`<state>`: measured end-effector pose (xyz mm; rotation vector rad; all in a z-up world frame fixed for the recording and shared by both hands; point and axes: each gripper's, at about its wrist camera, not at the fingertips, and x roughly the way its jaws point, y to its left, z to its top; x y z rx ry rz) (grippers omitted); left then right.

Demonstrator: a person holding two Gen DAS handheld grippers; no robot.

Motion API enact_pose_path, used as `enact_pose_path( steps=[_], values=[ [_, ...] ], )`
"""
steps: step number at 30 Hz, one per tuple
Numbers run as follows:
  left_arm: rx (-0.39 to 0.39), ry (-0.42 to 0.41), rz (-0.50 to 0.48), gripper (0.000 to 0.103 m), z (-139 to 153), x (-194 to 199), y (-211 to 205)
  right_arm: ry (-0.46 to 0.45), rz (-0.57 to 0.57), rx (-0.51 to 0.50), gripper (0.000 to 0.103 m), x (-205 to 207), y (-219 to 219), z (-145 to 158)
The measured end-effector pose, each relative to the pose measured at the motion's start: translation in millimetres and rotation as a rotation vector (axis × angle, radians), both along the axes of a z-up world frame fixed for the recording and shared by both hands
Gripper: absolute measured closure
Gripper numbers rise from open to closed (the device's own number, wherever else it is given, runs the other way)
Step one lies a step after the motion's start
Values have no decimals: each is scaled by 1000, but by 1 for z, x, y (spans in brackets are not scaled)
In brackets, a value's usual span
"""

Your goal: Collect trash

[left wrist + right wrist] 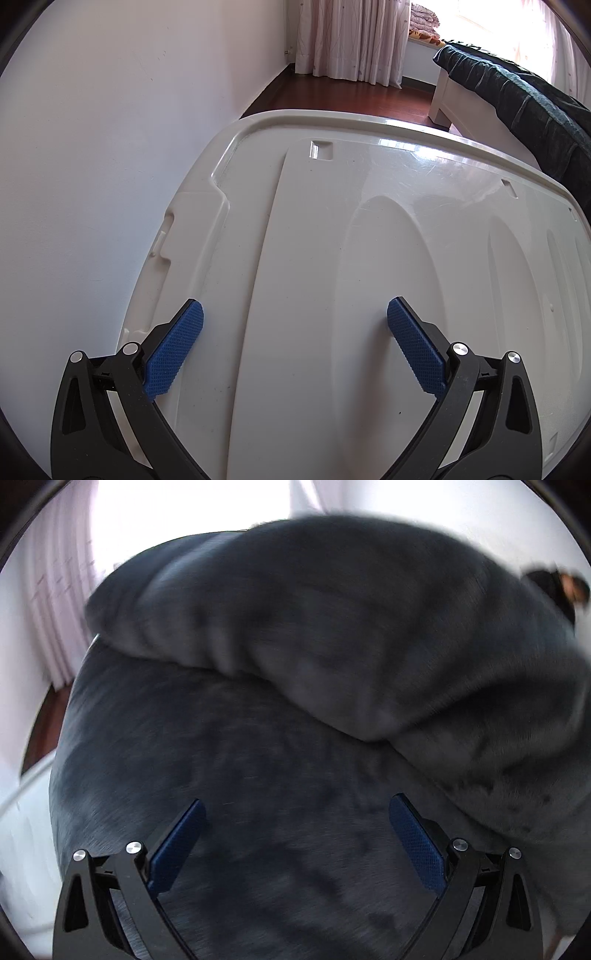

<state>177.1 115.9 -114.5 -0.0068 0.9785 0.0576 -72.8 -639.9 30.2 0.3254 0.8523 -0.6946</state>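
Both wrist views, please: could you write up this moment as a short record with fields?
Left gripper: left gripper open, empty, over a white plastic lid
Right gripper: right gripper open, empty, over a dark grey blanket
Blanket: plush, with a thick fold beyond the fingers; view is blurred
Surroundings: white wall, curtains, wooden floor, bed
Trash: none visible in either view

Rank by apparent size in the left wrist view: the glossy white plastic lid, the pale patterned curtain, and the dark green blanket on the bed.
1. Glossy white plastic lid, by far the largest, though it lies closest to the camera.
2 and 3. Dark green blanket and pale patterned curtain look similar; both are cut off by the frame's edge, so no ranking.
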Motion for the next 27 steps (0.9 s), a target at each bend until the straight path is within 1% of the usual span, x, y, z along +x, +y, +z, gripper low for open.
enact_pose_path(
  steps=[1,3,5,7,9,12,15,17,20,27],
  values=[
    [0,0,0,6,0,1,0,6,-19,21,5,-1,-9,-2],
    [0,0,0,6,0,1,0,20,-48,-1,5,0,-16,-1],
    [0,0,0,6,0,1,0,65,-33,-23,5,8,-22,-3],
    [0,0,0,6,0,1,0,130,3,14,4,17,-27,-19],
    [0,0,0,6,0,1,0,111,-1,21,4,15,-28,-21],
    [0,0,0,6,0,1,0,112,-4,-7,4,11,-25,-23],
    [0,0,0,6,0,1,0,100,-4,12,4,9,-21,-24],
    [0,0,0,6,0,0,0,89,-4,26,4,0,-32,-23],
    [0,0,0,6,0,1,0,85,-5,33,4,-1,-40,-24],
    [0,0,-1,6,0,1,1,85,-5,32,4,-1,-42,-24]
  ],
)
